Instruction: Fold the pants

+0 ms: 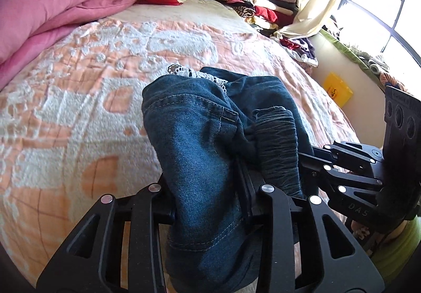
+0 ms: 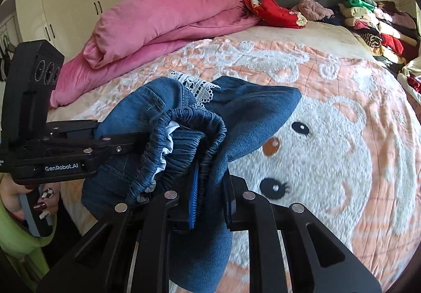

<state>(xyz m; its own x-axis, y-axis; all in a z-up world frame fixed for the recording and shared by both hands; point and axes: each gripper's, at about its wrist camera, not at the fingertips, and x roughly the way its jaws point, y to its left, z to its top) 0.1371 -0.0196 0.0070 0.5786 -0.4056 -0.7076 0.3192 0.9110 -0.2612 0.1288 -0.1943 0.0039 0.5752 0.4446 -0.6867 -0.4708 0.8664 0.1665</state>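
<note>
Dark blue denim pants [image 1: 200,140] with a white lace trim [image 1: 192,73] and an elastic waistband [image 2: 184,140] hang bunched between both grippers above the bed. My left gripper [image 1: 210,203] is shut on the denim near a seam. My right gripper [image 2: 210,201] is shut on the waistband; its blue pads [image 2: 193,201] press the fabric. The right gripper also shows in the left wrist view [image 1: 310,161], close on the right. The left gripper also shows in the right wrist view [image 2: 142,140], close on the left.
The bed has a peach and white bedspread [image 2: 315,151] with a cat face. A pink duvet [image 2: 163,22] lies at the far left. Stacks of folded clothes [image 1: 252,1] stand at the far right by the headboard. A window [image 1: 381,3] and a yellow box [image 1: 338,91] are on the right.
</note>
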